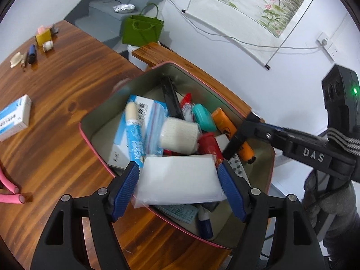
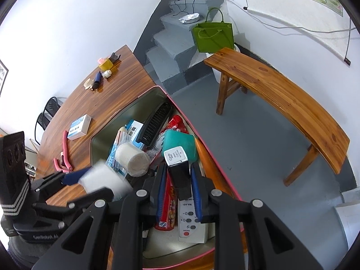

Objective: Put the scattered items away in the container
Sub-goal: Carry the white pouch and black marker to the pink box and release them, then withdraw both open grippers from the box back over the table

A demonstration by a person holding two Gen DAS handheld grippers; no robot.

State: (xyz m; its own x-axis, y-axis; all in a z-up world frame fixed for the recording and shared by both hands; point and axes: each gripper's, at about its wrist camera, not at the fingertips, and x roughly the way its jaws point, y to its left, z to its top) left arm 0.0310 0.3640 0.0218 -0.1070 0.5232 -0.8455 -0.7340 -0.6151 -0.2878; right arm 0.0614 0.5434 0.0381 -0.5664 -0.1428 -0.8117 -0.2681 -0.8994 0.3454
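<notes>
Already well filled, the pink-rimmed metal tin (image 1: 94, 135) sits at the edge of a glossy, strongly grained wooden table (image 1: 67, 85). Over it the left gripper (image 1: 180, 186) holds a soft white packet in clear film (image 1: 177, 180), its ribbed blue pads (image 1: 126, 189) pressed on both sides. The right gripper (image 2: 180, 189) is narrowed on a slim black rectangular bottle with a silver-white cap (image 2: 177, 166), upright between its blue pads.

Inside the tin lie a woven gauze roll (image 1: 178, 136), a blue-and-white carton (image 1: 139, 121), a black plastic comb (image 2: 155, 123), a rounded teal case (image 1: 202, 117), an orange tube (image 1: 225, 123) and a white remote with grey buttons (image 2: 191, 222).

Out on the table rest a blue-and-white box (image 1: 14, 117), bent pink foam rollers (image 1: 10, 191), and, well apart at the far end, a dark pen (image 1: 31, 52), a yellow block (image 1: 42, 37) and a small white spool (image 1: 48, 45).

Beyond the table stand a varnished wooden bench (image 2: 281, 99), grey-painted concrete steps (image 2: 175, 42) with a foil-covered dish (image 2: 189, 18), a green felt bag (image 2: 213, 36) and a hanging scroll painting (image 1: 254, 2) on the white wall.
</notes>
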